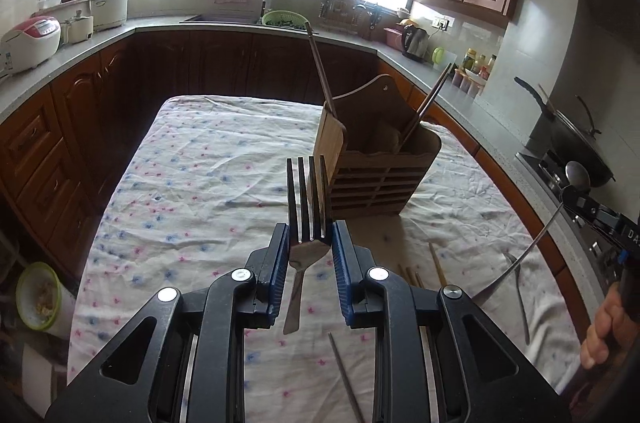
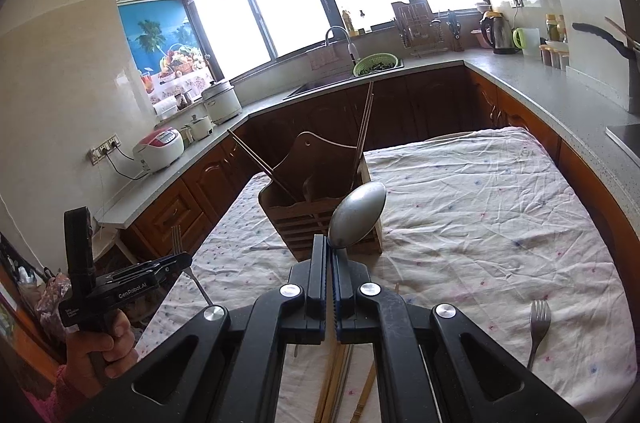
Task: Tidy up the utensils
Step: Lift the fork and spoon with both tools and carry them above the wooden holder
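Gripping a stiff, slick steel fork at its neck, the left gripper holds it before the wooden holder; the right gripper clamps a spoon likewise.

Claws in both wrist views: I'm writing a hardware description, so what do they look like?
Each claw, left and right, is black plastic with triangular cut-outs, silver pivot bolts and blue ribbed pads. The left claw's body carries white "GenRobot.AI" lettering, seen from the right wrist. A pink sleeve shows at the left hand.

Clothed table, wooden holder, fork, apparently chopsticks
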Tool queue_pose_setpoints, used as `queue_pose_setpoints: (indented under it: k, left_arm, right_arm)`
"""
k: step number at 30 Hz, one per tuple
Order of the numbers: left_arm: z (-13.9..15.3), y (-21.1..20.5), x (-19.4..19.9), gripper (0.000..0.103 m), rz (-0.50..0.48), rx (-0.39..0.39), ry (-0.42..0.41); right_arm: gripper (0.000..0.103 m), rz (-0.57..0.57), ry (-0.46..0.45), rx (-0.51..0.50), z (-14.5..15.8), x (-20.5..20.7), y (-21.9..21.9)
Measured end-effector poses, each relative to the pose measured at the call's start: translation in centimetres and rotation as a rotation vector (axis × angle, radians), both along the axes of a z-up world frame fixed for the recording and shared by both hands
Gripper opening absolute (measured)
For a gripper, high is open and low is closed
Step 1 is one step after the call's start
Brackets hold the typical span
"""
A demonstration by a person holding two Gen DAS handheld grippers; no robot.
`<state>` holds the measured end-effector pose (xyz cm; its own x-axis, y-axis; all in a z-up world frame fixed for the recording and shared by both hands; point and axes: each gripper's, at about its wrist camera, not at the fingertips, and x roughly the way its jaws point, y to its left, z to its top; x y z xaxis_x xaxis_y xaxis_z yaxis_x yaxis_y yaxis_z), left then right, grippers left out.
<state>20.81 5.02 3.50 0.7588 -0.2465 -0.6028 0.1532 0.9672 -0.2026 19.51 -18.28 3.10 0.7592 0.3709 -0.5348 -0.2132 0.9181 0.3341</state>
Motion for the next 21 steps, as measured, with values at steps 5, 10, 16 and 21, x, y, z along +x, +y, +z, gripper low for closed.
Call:
queue_pose_setpoints:
  k: [5, 10, 16, 21]
  left_arm:
    - [1.0, 0.0, 0.0, 0.02, -0.005, -0.01, -0.02]
    - [2.1, 0.1, 0.2, 0.02, -0.001, -0.027, -0.045]
    - [4.2, 0.1, 1.0, 0.02, 0.013, -0.044, -0.102]
    - [6.0, -0.2, 2.3, 0.02, 0.022, -0.06, -0.15]
  right_arm:
    - [0.002, -0.003, -0.011, 0.004, 0.4, 0.3, -0.1]
    - [0.002, -0.006, -0.031, 0.004, 1.1, 1.0, -0.2]
    - [0.002, -0.022, -0.077, 0.001, 2.5, 2.7, -0.4]
    - [0.002, -0.038, -0.117, -0.008, 3.6, 4.7, -0.4]
